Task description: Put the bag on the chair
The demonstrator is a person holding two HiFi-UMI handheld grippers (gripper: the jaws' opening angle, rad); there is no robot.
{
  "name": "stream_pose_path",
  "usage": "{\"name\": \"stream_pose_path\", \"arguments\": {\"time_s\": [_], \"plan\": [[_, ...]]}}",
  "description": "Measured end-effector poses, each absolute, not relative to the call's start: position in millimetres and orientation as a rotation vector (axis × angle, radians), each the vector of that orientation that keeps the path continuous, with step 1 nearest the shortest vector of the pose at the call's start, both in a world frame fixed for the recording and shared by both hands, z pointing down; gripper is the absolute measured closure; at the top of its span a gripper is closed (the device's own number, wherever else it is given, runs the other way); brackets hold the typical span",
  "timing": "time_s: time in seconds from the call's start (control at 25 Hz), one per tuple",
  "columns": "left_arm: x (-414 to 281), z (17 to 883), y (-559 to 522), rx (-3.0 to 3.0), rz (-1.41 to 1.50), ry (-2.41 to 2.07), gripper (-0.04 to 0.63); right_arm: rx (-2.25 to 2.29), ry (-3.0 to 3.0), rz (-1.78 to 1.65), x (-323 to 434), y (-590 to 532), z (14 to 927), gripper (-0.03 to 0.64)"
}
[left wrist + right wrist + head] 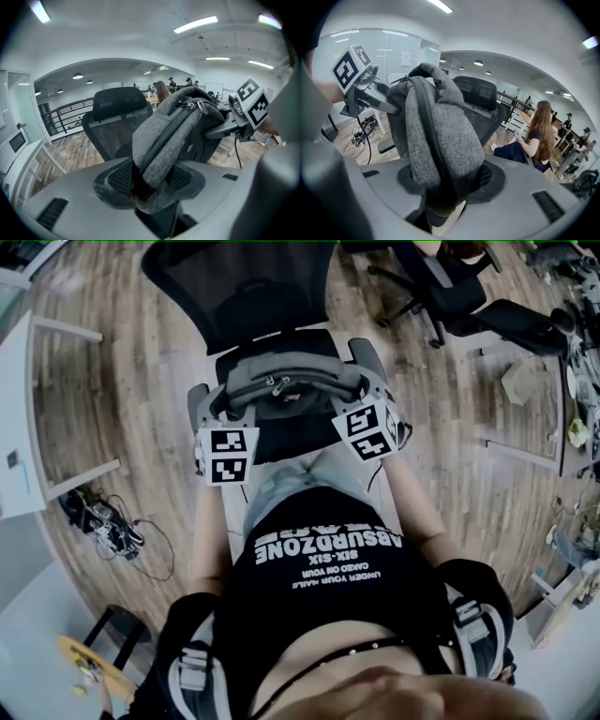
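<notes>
My left fingers [119,178] and right fingers [492,176] clamp the bag [281,390] by its ends over the chair [234,296] seat; fabric may slip, or releasing early drops it off the front edge.

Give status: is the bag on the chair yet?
Done: the bag is picked up, with the left gripper and right gripper each clamped on one end. In hand: it hangs between them over the chair seat; contact can't be told. Left: set it down and open both grippers.
</notes>
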State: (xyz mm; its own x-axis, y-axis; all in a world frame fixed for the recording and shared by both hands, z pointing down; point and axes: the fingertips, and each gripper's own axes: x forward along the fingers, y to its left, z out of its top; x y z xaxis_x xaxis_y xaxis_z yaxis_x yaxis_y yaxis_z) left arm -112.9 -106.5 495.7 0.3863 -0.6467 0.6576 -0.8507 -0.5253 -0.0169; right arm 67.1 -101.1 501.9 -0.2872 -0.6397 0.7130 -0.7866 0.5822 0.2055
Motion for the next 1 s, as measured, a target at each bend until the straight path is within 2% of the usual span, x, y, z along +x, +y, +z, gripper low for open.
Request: {"name": "stream_pose_path", "arguments": {"time_s": [1.0], "plan": [[-123,455,-203,2.365,0.839,-1.423,0.416,1.141,-2.058,0.1,57,-210,459,0.425]]}}
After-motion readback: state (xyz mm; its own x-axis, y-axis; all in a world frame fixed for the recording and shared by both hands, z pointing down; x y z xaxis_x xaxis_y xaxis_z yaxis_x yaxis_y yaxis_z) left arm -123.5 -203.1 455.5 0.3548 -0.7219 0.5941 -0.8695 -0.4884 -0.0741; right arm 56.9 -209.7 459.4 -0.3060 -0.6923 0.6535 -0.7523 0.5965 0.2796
